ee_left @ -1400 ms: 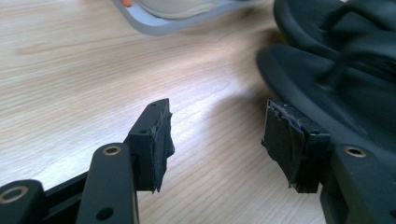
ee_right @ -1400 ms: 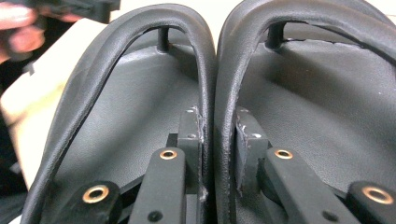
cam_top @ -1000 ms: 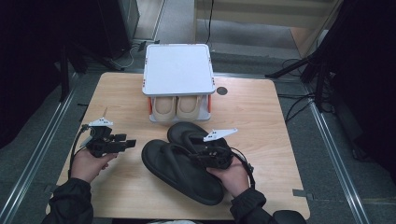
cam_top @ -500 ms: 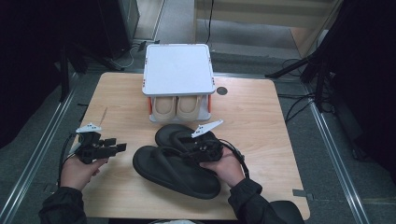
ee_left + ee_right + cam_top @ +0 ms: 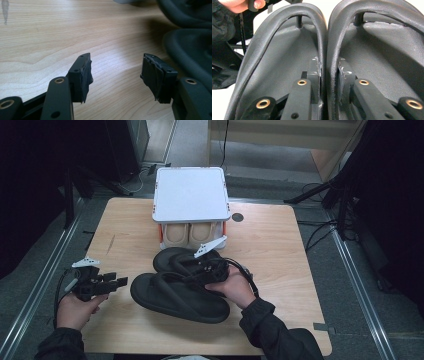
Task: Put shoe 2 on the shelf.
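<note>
- Where the high view looks down, a wooden counter [image 5: 280, 250] carries two black flip-flops [image 5: 180, 292] lying side by side near the middle.
- The right gripper [image 5: 200, 270] sits on top of the flip-flops there, with the person's right hand [image 5: 235, 287] behind it, but from up high you cannot see what its jaws do.
- The right gripper view shows that part up close: the two jaws are clenched on the inner straps [image 5: 328, 62] of both flip-flops, one strap from each shoe, pressed together between the pads.
- That same view also shows the toe posts of the two shoes and, far off at the top left, some fingers [image 5: 239, 4] of the other hand.
- The left gripper [image 5: 117, 282] is near the left edge of the counter in the high view, just beside the closer flip-flop and not touching it.
- The left gripper view shows its jaws standing wide apart with only bare wood between them, so it holds nothing; the dark edge of a flip-flop [image 5: 190, 52] lies to the right.
- Only from up high can you see the white box [image 5: 190, 195] at the far side of the counter, with a pair of tan shoes [image 5: 187, 234] tucked under it.
</note>
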`<state>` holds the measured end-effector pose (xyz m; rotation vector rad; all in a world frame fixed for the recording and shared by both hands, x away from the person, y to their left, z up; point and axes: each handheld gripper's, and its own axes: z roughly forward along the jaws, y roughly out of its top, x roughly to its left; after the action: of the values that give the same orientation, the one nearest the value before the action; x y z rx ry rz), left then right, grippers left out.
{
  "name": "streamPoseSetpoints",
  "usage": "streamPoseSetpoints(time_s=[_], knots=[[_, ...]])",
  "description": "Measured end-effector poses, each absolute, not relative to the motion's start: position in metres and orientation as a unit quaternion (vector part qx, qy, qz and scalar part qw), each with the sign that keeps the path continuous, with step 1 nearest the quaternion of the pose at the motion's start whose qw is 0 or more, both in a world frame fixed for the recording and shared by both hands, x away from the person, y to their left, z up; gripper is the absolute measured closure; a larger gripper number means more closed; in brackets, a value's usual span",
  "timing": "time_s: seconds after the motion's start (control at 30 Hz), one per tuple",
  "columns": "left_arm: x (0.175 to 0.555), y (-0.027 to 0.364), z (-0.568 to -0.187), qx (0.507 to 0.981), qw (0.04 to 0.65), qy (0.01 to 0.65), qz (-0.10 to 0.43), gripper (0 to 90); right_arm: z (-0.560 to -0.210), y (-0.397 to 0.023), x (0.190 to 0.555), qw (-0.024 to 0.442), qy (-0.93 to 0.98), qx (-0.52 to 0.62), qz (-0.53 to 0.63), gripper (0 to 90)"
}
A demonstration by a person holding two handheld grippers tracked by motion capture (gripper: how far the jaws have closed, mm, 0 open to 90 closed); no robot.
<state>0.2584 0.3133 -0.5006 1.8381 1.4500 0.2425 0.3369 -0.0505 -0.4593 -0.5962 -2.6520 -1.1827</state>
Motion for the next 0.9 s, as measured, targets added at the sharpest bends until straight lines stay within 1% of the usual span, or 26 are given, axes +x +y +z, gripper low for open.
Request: streamPoseSetpoints(time_s=[0.27, 0.43, 0.63, 0.9], knots=[[0.259, 0.312, -0.503, 0.722, 0.381, 0.569, 0.096, 41.3, -0.43, -0.054, 0.35, 0.1, -0.884, -0.188, -0.417, 76.7], [0.26, 0.311, -0.505, 0.723, 0.378, 0.57, 0.09, 41.0, -0.41, -0.056, 0.352, 0.089, -0.885, -0.179, -0.421, 76.7], [0.26, 0.309, -0.505, 0.728, 0.377, 0.566, 0.089, 40.9, -0.389, -0.056, 0.358, 0.097, -0.884, -0.18, -0.42, 76.7], [0.26, 0.309, -0.506, 0.726, 0.377, 0.568, 0.088, 40.8, -0.357, -0.054, 0.362, 0.079, -0.887, -0.174, -0.421, 76.7]])
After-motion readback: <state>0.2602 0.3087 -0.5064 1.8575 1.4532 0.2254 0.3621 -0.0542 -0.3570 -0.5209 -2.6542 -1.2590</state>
